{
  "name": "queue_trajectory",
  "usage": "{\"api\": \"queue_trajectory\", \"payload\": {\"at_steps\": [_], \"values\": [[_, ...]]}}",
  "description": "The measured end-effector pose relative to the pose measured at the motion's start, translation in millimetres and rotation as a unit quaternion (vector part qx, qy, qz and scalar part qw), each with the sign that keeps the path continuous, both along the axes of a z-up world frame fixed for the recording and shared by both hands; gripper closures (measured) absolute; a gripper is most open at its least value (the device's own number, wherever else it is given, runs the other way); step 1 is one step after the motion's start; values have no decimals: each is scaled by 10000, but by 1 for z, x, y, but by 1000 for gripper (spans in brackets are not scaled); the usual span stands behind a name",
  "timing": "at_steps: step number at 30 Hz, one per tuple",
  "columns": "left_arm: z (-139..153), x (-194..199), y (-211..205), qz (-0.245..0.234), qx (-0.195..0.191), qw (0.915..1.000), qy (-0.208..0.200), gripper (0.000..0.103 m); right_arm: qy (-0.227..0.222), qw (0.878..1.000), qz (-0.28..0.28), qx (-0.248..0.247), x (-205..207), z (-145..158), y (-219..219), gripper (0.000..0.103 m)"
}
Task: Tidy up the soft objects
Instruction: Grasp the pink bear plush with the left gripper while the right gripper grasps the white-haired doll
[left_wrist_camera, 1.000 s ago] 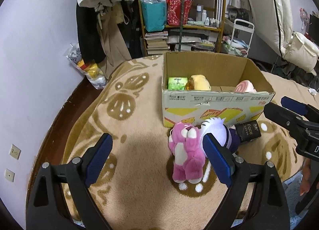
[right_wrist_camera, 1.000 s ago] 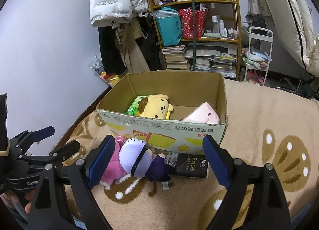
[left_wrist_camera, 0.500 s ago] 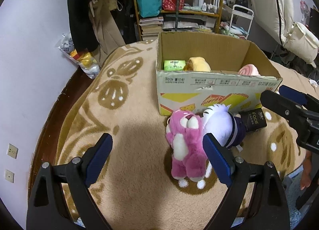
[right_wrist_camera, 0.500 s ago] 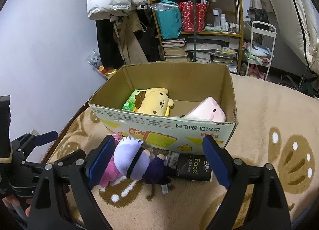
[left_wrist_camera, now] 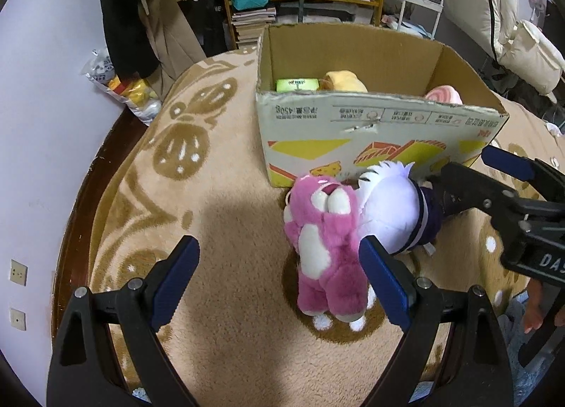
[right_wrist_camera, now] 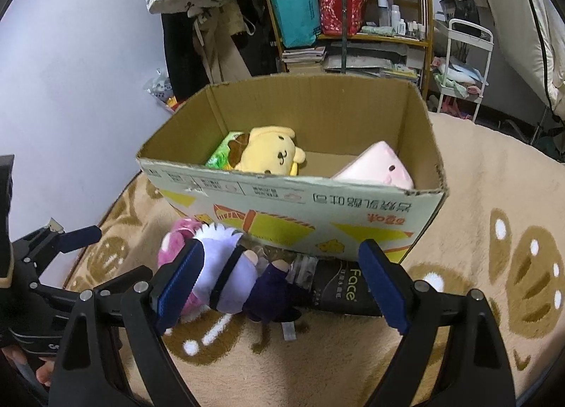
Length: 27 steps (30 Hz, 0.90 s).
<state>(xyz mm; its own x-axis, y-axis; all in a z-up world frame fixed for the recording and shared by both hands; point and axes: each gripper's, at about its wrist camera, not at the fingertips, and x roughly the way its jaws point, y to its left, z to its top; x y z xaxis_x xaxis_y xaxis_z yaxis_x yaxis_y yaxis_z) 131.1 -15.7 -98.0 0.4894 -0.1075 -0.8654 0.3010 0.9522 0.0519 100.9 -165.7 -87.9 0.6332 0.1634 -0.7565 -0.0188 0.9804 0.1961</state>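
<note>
Two plush toys (left_wrist_camera: 328, 248) side by side before box (left_wrist_camera: 374, 124); three soft items (right_wrist_camera: 272, 153) inside box.

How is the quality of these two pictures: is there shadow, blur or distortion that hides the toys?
Left wrist view: strong fisheye bending at the edges, a dark shadow on the blanket left of the pink plush bear, which stays sharp. Right wrist view: same bending, dim even light; the white-haired doll is clear but partly hidden behind a gripper finger.
</note>
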Motion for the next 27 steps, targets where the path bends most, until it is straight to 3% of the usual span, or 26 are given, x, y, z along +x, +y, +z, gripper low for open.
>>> {"api": "queue_trajectory", "payload": {"at_steps": [13,22,27], "values": [[-20,0,-13,-400,-123,9985,360,12,432,9984,165,317,14,-24,6,10],[-43,-1,-25,-492,130,9974,512,12,687,9951,292,643,21,-37,12,10],[-49,-1,-25,-521,152,9974,483,21,786,9929,377,809,24,-44,15,8]]}}
